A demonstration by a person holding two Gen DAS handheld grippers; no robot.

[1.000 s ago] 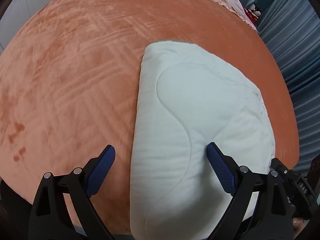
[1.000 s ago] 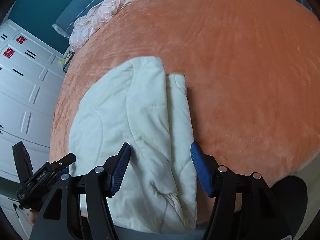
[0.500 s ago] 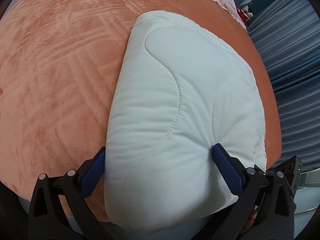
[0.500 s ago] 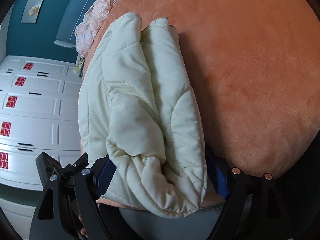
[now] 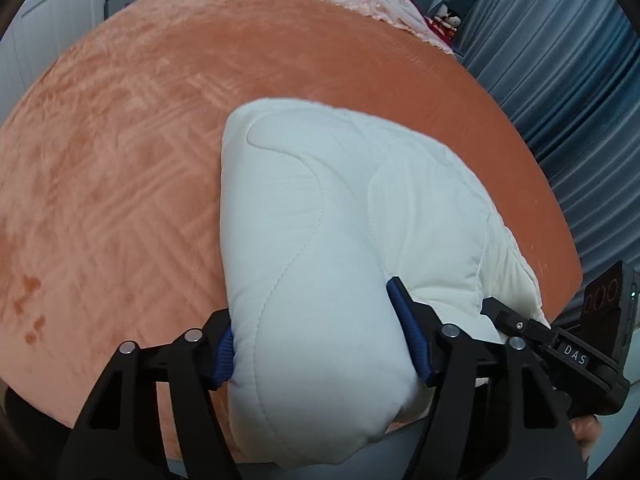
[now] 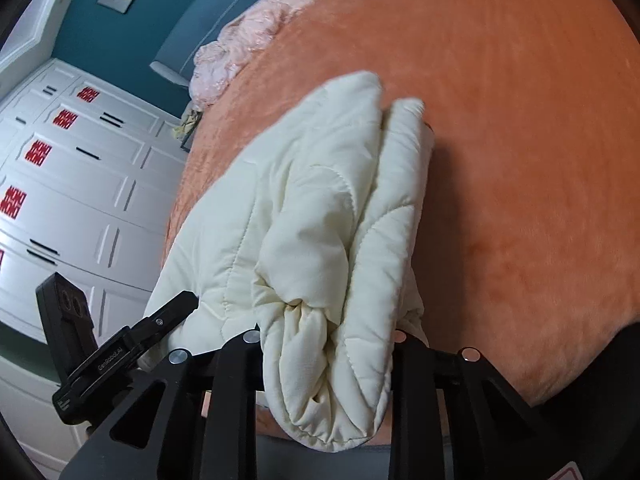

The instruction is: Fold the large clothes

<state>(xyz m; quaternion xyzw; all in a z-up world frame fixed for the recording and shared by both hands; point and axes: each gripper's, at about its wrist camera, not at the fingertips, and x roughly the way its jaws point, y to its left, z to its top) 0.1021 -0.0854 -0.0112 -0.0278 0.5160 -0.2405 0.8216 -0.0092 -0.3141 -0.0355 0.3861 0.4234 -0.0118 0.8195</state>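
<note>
- Cream-white quilted padded garment [image 5: 320, 240], folded into a thick bundle, lay at centre to lower right of the left wrist frame.
- In the right wrist frame its bunched layered end [image 6: 332, 300] occupied the lower centre, the far end slightly blurred.

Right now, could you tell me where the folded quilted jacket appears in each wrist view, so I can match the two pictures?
Left wrist: the cream quilted jacket fills the centre and lower middle, its near end between the closing jaws.
Right wrist: the jacket runs from centre to bottom, bunched between the closing jaws.
Shared landmark: the orange blanket beneath it.
</note>
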